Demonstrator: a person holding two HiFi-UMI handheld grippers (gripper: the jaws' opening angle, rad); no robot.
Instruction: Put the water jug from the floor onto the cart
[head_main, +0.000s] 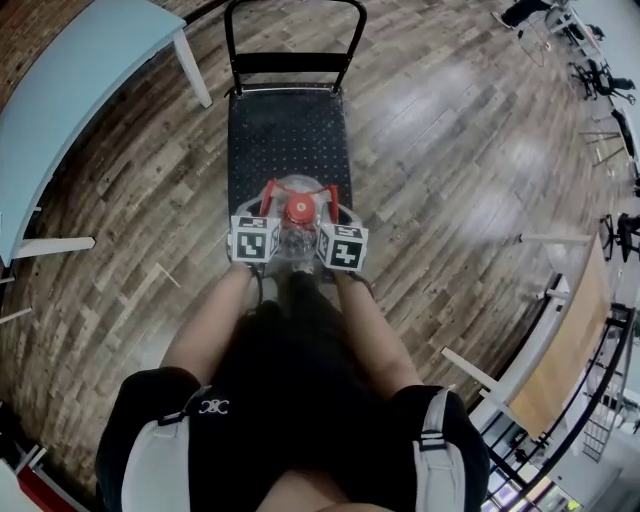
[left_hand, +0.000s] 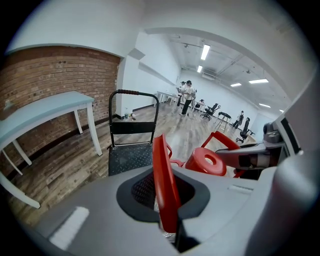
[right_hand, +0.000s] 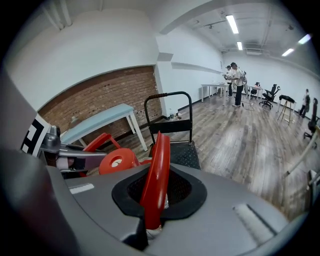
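Observation:
The clear water jug with a red cap (head_main: 297, 208) and a red handle frame is just in front of me, over the near end of the black cart (head_main: 288, 120). I cannot tell whether the jug rests on the cart. My left gripper (head_main: 268, 208) is shut on the jug's left red handle (left_hand: 164, 170). My right gripper (head_main: 330, 210) is shut on the right red handle (right_hand: 157, 165). Each gripper view shows the red cap (left_hand: 206, 162) (right_hand: 117, 162) beside its jaws and the cart's platform (left_hand: 129, 157) (right_hand: 186, 154) beyond. The jug's body is mostly hidden by the grippers.
The cart's upright push handle (head_main: 292, 8) stands at its far end. A light-blue table (head_main: 70, 100) is at the left by a brick wall. A white bench with a wooden board (head_main: 560, 350) lies at the right. People (right_hand: 235, 80) and office chairs stand far off.

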